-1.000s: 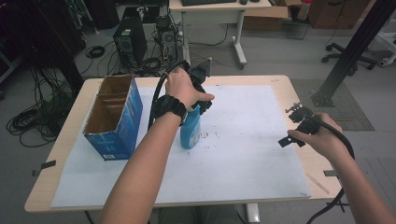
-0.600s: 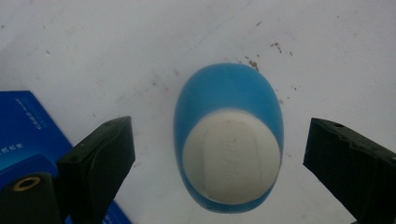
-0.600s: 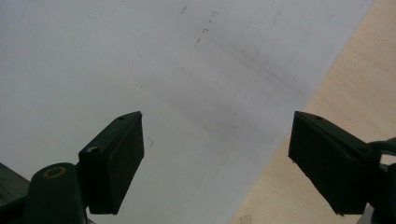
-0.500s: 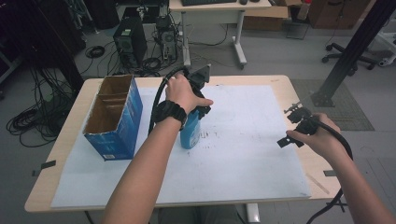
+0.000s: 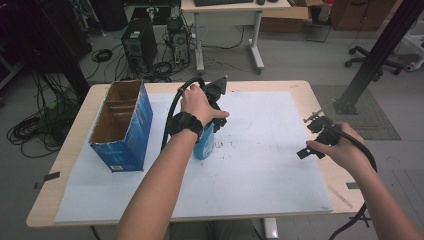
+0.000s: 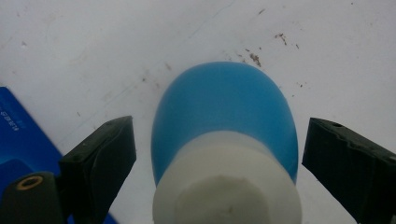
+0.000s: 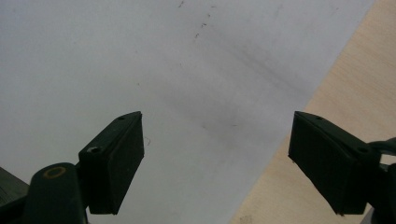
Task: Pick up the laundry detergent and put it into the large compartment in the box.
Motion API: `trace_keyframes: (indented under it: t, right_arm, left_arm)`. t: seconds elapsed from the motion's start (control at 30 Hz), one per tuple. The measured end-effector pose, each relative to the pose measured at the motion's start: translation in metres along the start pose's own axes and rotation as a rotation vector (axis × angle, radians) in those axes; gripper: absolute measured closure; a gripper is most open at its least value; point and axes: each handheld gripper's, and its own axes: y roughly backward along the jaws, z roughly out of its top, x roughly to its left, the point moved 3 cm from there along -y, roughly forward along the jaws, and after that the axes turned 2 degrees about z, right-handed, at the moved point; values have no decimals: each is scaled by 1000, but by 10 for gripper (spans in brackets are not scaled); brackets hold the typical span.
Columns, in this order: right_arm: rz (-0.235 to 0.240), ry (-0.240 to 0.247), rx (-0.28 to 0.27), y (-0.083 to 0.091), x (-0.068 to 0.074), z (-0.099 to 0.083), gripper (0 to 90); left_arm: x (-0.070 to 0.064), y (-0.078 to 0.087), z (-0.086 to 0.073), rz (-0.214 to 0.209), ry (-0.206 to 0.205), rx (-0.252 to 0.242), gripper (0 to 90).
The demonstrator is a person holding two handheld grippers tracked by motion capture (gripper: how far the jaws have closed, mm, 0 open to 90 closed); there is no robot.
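Observation:
A blue bottle (image 5: 204, 146) with a white cap (image 6: 229, 191) stands upright on the white paper sheet (image 5: 260, 150) near the table's middle. My left gripper (image 5: 216, 107) hovers directly over it and points down. In the left gripper view the bottle (image 6: 224, 107) sits between the jaws of the left gripper (image 6: 219, 137), which is open with a gap on each side. My right gripper (image 5: 310, 136) is held at the table's right edge, open. In the right gripper view the right gripper (image 7: 217, 126) has only paper and bare wood between its jaws.
An open-topped blue cardboard box (image 5: 122, 125) stands left of the bottle, and its corner (image 6: 21, 135) is close to the left jaw. The wooden table (image 5: 300, 87) extends past the paper. Behind the table are computer towers, cables and another desk.
My left gripper has sunk slightly over the bottle. The right gripper has hardly moved.

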Motion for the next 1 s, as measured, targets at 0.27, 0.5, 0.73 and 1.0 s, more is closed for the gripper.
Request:
trace_keyframes:
  t: [0.27,0.5,0.73,1.0]
  right_arm:
    - [4,-4,3,-3,0,-1,181]
    - [4,-2,6,-4,0,-1,181]
    - [5,0,9,-5,0,0,182]
    - [5,-4,10,-4,-1,-1,183]
  left_arm:
    - [0,-2,1,-2,4,7,143]
    - [4,-3,0,-9,29,-1,230]
    - [6,-2,-1,-42,43,0,333]
    - [5,-2,0,-52,52,4,371]
